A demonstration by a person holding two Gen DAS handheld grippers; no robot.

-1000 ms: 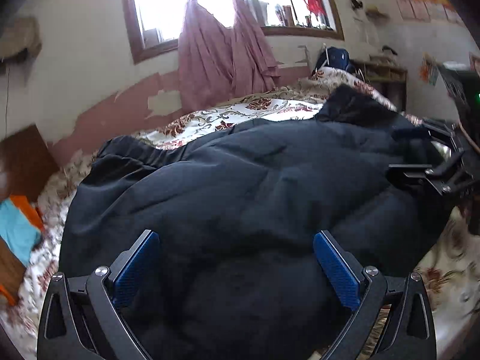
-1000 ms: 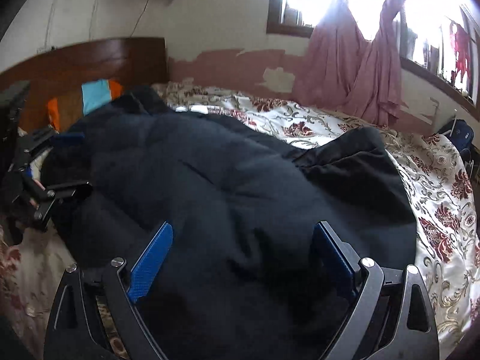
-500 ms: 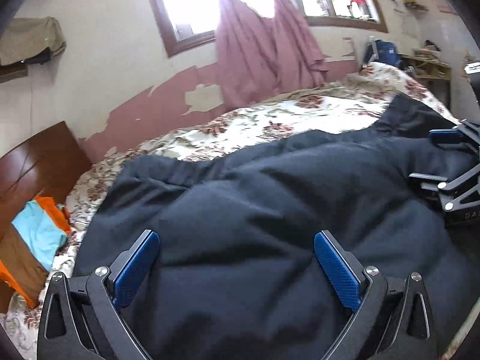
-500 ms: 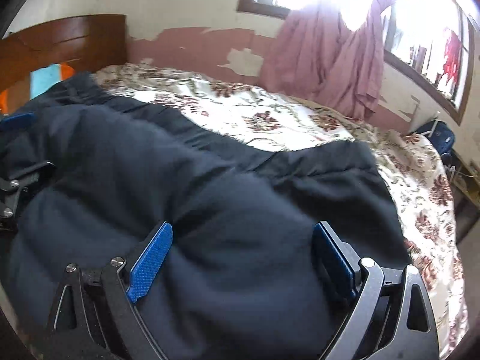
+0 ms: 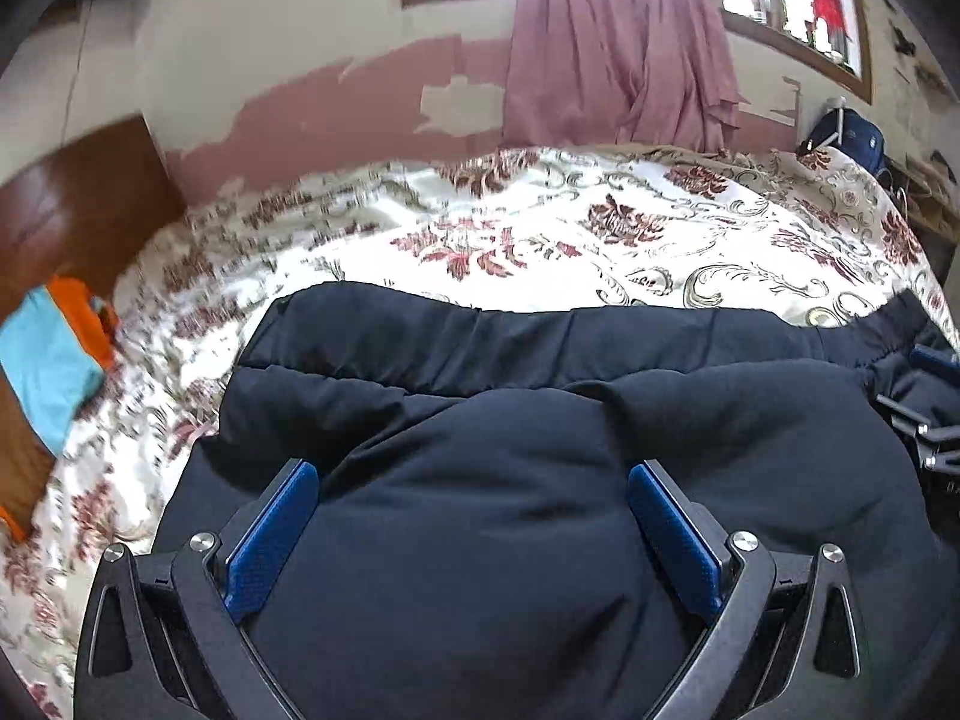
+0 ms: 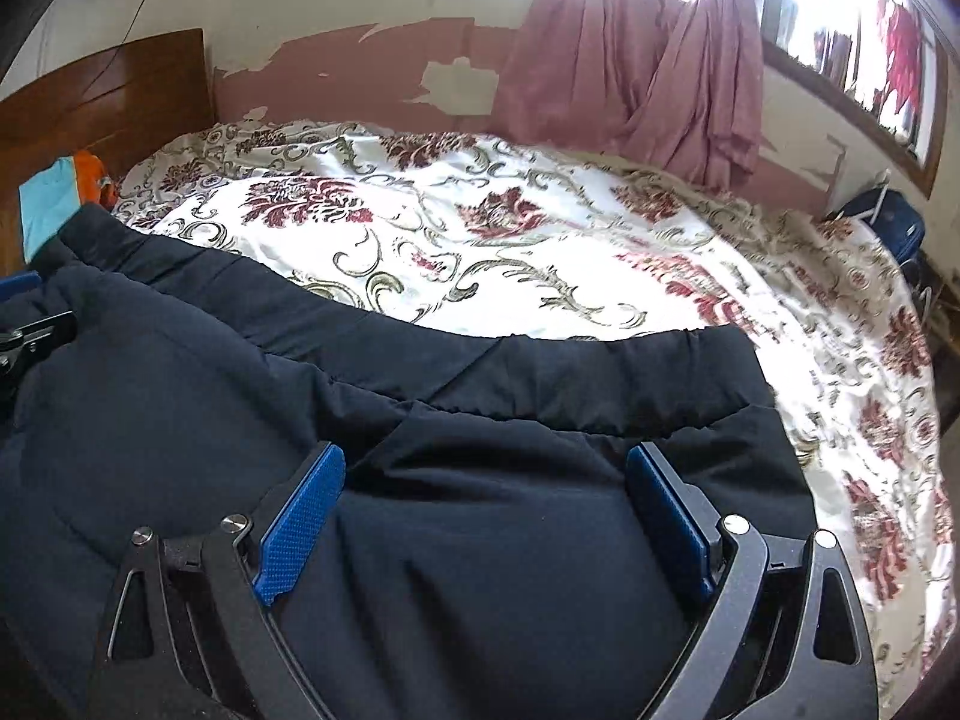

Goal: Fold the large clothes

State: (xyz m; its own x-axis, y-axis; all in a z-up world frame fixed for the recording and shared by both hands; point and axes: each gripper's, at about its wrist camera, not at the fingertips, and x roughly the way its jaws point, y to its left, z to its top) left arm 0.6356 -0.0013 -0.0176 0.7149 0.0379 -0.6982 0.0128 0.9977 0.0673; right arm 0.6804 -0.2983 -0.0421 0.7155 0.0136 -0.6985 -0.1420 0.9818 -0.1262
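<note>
A large dark navy padded garment (image 5: 540, 408) lies on the floral bedspread (image 5: 570, 228), its elastic band edge along the far side. It also fills the lower half of the right wrist view (image 6: 420, 420). My left gripper (image 5: 471, 480) is open, its blue pads spread wide over the fabric, which bulges between them. My right gripper (image 6: 483, 468) is open too, low over the garment. The right gripper shows at the right edge of the left wrist view (image 5: 924, 420); the left gripper shows at the left edge of the right wrist view (image 6: 30, 330).
A wooden headboard (image 6: 108, 90) stands at the left with orange and turquoise cloth (image 5: 48, 354) by it. Pink curtains (image 6: 630, 60) hang under bright windows. A dark blue bag (image 6: 888, 228) sits past the bed's far right side.
The garment's far part has come over toward me, baring much more bedspread. Both grippers have stayed open and moved nearer with the fabric; the views tilted down onto the bed.
</note>
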